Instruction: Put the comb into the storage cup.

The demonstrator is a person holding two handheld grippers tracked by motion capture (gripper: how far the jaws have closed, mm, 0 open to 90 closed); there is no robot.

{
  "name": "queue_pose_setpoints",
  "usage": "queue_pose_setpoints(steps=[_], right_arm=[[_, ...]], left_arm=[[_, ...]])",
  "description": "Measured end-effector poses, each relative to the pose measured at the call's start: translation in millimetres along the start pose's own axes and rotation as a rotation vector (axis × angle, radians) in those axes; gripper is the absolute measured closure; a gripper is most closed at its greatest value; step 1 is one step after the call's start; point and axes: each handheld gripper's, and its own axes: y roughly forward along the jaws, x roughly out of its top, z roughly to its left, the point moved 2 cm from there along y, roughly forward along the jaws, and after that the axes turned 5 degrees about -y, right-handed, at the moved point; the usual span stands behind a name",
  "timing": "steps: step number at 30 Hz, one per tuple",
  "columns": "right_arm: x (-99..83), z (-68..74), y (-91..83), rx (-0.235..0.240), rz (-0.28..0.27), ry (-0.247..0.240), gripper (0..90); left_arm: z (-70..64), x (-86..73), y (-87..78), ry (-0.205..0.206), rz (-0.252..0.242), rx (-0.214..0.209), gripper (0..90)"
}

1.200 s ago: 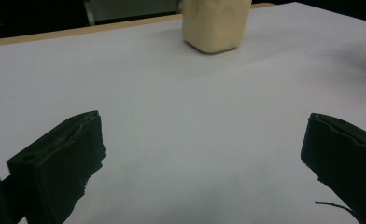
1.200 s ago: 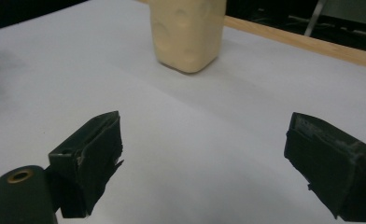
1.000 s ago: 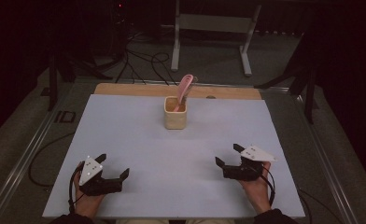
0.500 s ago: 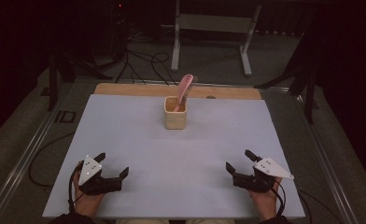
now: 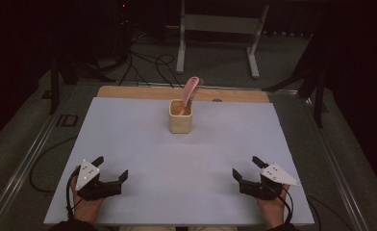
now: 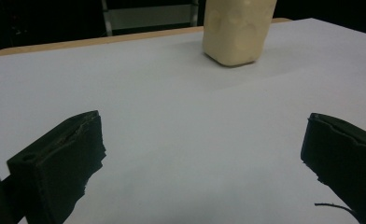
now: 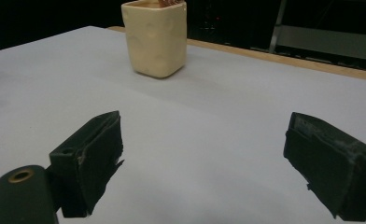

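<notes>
A cream, square-sided ceramic cup (image 5: 181, 116) stands upright toward the far middle of a desk (image 5: 129, 139) covered by a pale grey-white sheet. A pink plastic spatula (image 5: 190, 90) leans out of the cup, its head tilted to the right above the rim. Well nearer than the cup, at the near left corner of the desk, a hand holds the left tongs (image 5: 112, 168), released and gaping, grasping nothing. Well nearer than the cup on the right, another hand holds the right tongs (image 5: 245, 167), likewise spread wide and empty. Both tongs point toward the cup, far apart from it.
</notes>
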Motion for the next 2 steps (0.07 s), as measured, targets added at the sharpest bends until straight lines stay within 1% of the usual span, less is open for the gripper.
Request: queue_pose_setpoints(steps=[2], right_arm=[[0.1, 0.3, 0.1, 0.000, 0.000, -0.001, 11.4]], left_arm=[[0.1, 0.0, 0.0, 0.001, 0.000, 0.001, 0.2]])
